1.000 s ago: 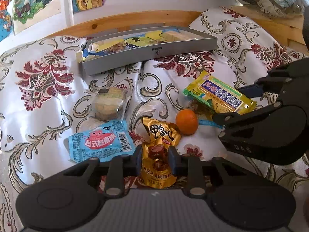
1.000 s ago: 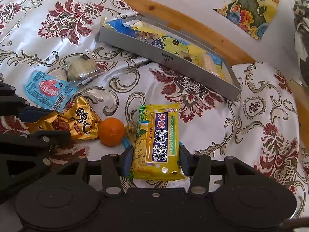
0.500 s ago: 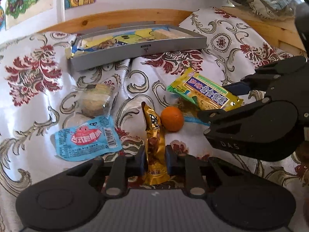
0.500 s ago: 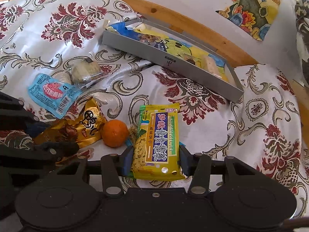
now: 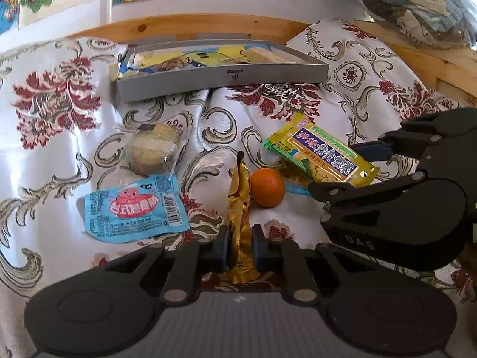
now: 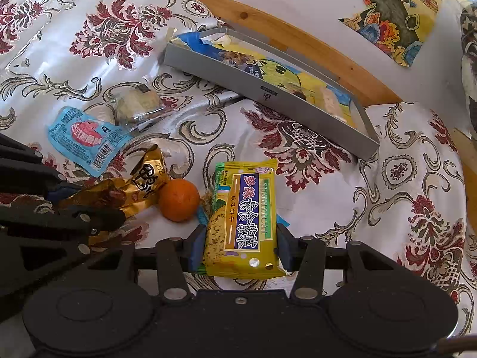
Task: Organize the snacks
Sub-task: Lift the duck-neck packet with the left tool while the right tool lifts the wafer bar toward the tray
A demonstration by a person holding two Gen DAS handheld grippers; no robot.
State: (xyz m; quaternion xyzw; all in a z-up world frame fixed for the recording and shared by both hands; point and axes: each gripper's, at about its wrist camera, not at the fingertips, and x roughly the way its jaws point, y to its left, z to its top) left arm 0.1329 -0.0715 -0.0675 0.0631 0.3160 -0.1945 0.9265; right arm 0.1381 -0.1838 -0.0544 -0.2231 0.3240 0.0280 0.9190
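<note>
My left gripper (image 5: 240,249) is shut on a gold snack packet (image 5: 238,197), which stands edge-on between the pads just left of an orange (image 5: 266,187). My right gripper (image 6: 240,247) is shut on a yellow and green cracker packet (image 6: 246,208), gripped across its near end. The left wrist view shows that cracker packet (image 5: 322,155) slanting out from the right gripper. A grey tray (image 5: 226,80) holding several packets lies at the back, and its long wall (image 6: 268,95) also shows in the right wrist view. The gold packet (image 6: 140,185) touches the orange (image 6: 179,200).
A blue packet (image 5: 134,208) and a clear-wrapped round pastry (image 5: 155,152) lie on the floral cloth left of the gold packet. A wooden rail (image 5: 208,25) and a wall with pictures run behind the tray. A bag sits on a shelf at top right (image 5: 417,3).
My left gripper has shut tighter on the gold packet, which has turned from lying flat to edge-on. My right gripper keeps its hold on the cracker packet. Both views have shifted slightly.
</note>
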